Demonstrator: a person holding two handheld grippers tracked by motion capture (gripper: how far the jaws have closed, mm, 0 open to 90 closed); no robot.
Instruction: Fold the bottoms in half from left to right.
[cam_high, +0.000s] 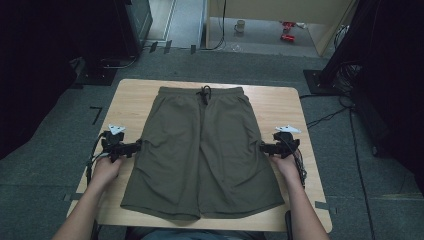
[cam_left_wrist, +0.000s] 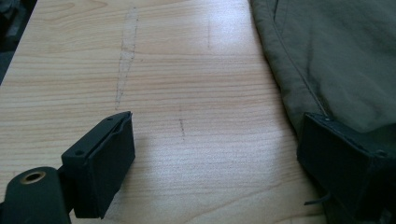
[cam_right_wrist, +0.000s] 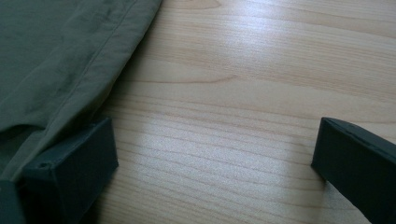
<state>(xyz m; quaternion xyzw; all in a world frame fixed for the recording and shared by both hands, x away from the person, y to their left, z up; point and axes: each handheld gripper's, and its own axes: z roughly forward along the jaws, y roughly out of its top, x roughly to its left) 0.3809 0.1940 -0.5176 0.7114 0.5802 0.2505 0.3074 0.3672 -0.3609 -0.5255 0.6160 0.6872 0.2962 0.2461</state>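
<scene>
Left gripper (cam_left_wrist: 212, 161) low over the worktop (cam_left_wrist: 187, 84), jaws spread wide!

One black jaw sits at the lower left above bare pale wood, the other at the lower right, right at the hem edge of the olive shorts (cam_left_wrist: 341, 60). Nothing lies between them but wood grain. The shorts' seamed edge runs down the right side, and faint pencil-like marks streak the worktop.

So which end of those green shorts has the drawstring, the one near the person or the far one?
The far end of the shorts: a dark drawstring is knotted at the waistband there, toward the table's far edge. The near end is just the two leg hems.
</scene>
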